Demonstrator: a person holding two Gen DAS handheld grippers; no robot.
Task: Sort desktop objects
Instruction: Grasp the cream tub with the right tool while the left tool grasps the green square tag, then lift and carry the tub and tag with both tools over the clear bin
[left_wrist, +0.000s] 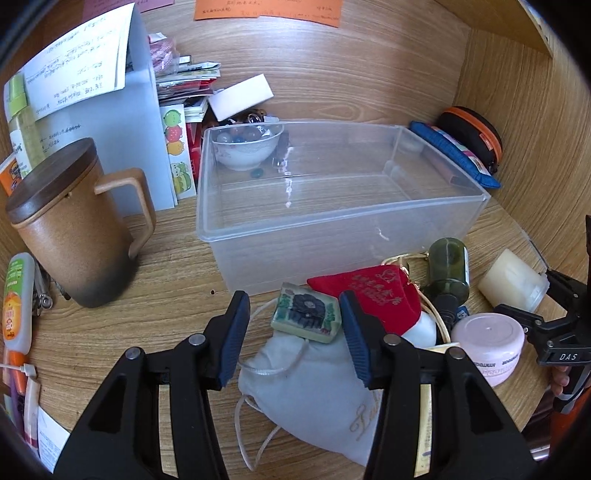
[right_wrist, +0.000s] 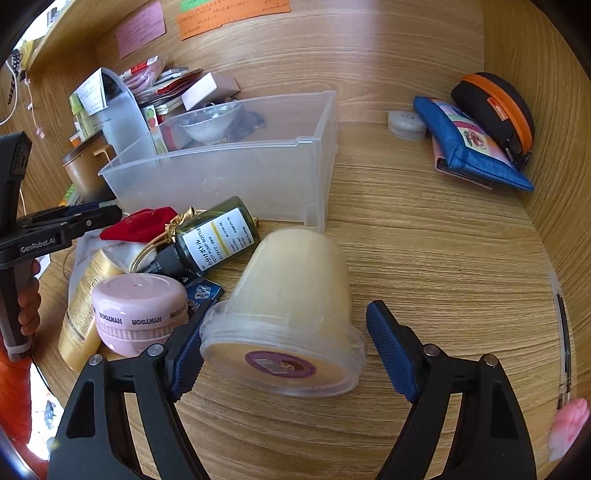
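My left gripper hangs open over a small green painted tile that lies on a white drawstring bag. The tile sits between the blue pads, with a gap on its left side. Beside it lie a red pouch, a dark green bottle and a pink jar. My right gripper is open around a cream tub lying on its side, lid towards the camera. Its left pad is at the lid's rim and the right pad stands apart. A clear plastic box stands just behind the pile.
A brown lidded mug stands left of the box. A bowl of marbles, a file holder and stacked papers lie behind it. A blue pouch and a black-orange case sit at the right wall. A gold tube lies by the pink jar.
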